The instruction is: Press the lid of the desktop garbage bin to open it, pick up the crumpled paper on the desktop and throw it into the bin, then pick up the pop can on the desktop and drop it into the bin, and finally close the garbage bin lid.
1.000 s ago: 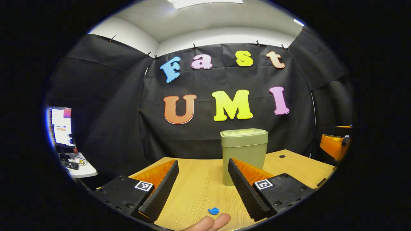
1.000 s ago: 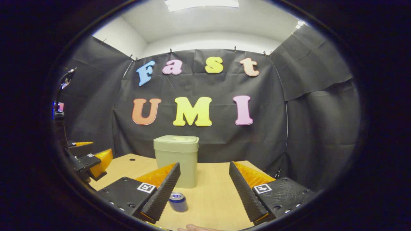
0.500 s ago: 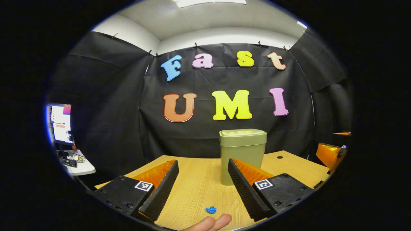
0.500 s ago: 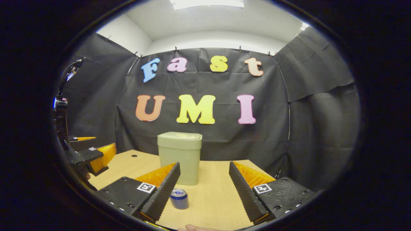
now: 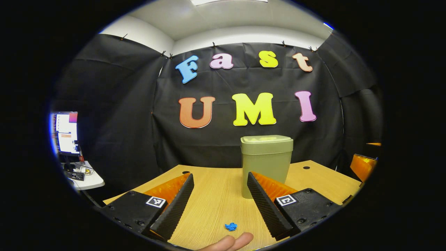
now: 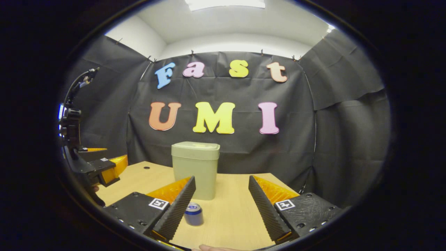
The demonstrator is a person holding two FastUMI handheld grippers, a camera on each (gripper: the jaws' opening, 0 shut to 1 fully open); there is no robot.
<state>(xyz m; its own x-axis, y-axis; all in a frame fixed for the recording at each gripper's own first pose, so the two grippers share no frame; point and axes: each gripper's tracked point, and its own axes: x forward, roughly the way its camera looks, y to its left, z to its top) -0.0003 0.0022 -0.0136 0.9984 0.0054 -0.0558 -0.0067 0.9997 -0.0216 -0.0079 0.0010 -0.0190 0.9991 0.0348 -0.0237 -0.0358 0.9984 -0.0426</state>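
With its lid on, the garbage bin [image 5: 266, 164] stands center frame on the desk [image 5: 216, 205], while both the left gripper [image 5: 219, 202] and right gripper [image 6: 221, 202] gape open; the crumpled paper [image 5: 230, 226] at bottom center looks light and soft, so pinch its middle, whereas the pop can [image 6: 193, 214] looks smooth and dentable, best held across its 2 sides.

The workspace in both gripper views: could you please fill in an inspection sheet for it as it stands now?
Surface: wooden desktop, two round holes near the back edge.
Job's things: green garbage bin upright, lid closed; blue crumpled paper on the desktop near the front edge; pop can standing upright in front of the bin.
Clutter: nothing seen on the desktop.
Grippers: left gripper open, holding nothing; right gripper open, holding nothing.
Cables: nothing seen on the desktop.
Surroundings: black cloth wall; side table with small items and a monitor at the left.
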